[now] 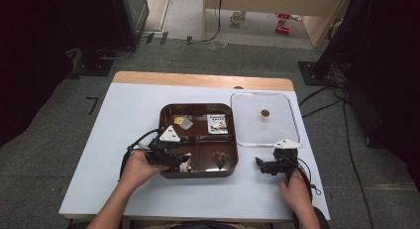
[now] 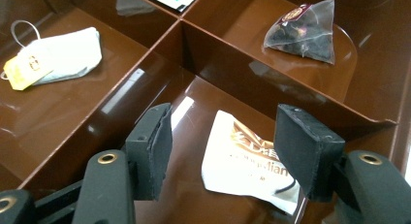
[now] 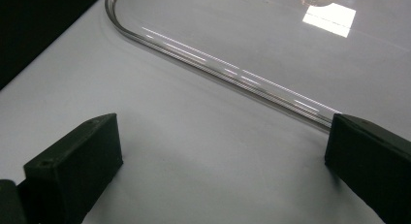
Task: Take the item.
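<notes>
We see the left claw [image 1: 184, 162] reaching into the near-left compartment of the brown divided tray [image 1: 198, 173], which sits in the middle of the pale table [image 1: 124, 120]. In the left gripper view its jaws stand apart, released, on either side of a white sachet [image 2: 242, 161] with brown lettering that lies flat on the compartment floor; the pads [image 2: 160, 146] do not press on it, and we cannot tell whether the right-hand pad brushes its edge. In the compartment to the left of that view lies a white tea bag [image 2: 68, 54] with a yellow tag on a string, and beyond the divider a clear pyramid bag [image 2: 305, 32] of dark leaves rests on the tray floor. A green and white packet [image 1: 218, 124] lies in the far-right compartment in the high view. The right claw [image 1: 262, 165] rests low over the bare table just beside the near edge of the clear lid [image 1: 292, 120], which lies flat to the right of the tray. Its jaws are spread wide, released, with nothing between them but table.
</notes>
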`<state>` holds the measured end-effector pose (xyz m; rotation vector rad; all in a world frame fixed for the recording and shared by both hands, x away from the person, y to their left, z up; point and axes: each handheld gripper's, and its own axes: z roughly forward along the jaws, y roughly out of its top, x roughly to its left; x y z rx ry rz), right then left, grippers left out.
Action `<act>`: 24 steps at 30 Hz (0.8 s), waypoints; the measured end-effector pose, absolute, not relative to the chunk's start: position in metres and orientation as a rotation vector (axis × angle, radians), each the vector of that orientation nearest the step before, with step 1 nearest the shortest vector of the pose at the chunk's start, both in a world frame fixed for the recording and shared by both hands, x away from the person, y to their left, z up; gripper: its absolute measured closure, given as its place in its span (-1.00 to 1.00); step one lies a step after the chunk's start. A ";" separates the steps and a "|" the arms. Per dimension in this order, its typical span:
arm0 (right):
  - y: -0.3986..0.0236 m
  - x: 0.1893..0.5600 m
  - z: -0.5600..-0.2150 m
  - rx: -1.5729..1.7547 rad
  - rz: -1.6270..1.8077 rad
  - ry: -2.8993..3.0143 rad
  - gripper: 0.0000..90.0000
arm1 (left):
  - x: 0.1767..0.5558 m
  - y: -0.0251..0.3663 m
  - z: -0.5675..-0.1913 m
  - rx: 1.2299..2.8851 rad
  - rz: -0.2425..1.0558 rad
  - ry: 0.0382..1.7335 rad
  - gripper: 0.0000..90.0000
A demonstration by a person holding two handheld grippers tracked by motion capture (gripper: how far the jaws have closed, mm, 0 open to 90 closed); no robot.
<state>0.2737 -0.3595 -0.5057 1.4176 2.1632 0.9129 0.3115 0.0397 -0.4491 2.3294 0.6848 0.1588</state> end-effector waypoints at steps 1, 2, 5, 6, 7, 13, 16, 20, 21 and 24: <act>-0.359 0.274 -0.506 1.418 0.913 2.163 -1.00 | 0.311 0.039 -0.450 2.339 0.161 0.677 -0.09; -0.359 0.274 -0.506 1.418 0.913 2.163 -1.00 | 0.311 0.038 -0.450 2.342 0.162 0.677 -0.08; -0.359 0.274 -0.506 1.418 0.913 2.163 -1.00 | 0.311 0.034 -0.455 2.382 0.148 0.662 -0.06; -0.359 0.274 -0.506 1.418 0.913 2.163 -1.00 | 0.311 0.034 -0.455 2.382 0.148 0.662 -0.05; -0.359 0.274 -0.506 1.418 0.913 2.163 -1.00 | 0.311 0.033 -0.455 2.392 0.150 0.655 -0.05; -0.359 0.274 -0.506 1.418 0.913 2.163 -1.00 | 0.311 0.030 -0.457 2.422 0.114 0.624 0.03; -0.359 0.274 -0.506 1.418 0.913 2.163 -1.00 | 0.311 0.029 -0.457 2.433 0.092 0.618 -0.06; -0.359 0.274 -0.506 1.418 0.913 2.163 -1.00 | 0.311 0.027 -0.458 2.460 0.080 0.604 -0.17; -0.359 0.274 -0.506 1.418 0.912 2.163 -1.00 | 0.311 0.027 -0.459 2.461 0.071 0.615 -0.18; -0.359 0.274 -0.506 1.418 0.913 2.163 -1.00 | 0.312 0.027 -0.459 2.471 0.072 0.638 -0.20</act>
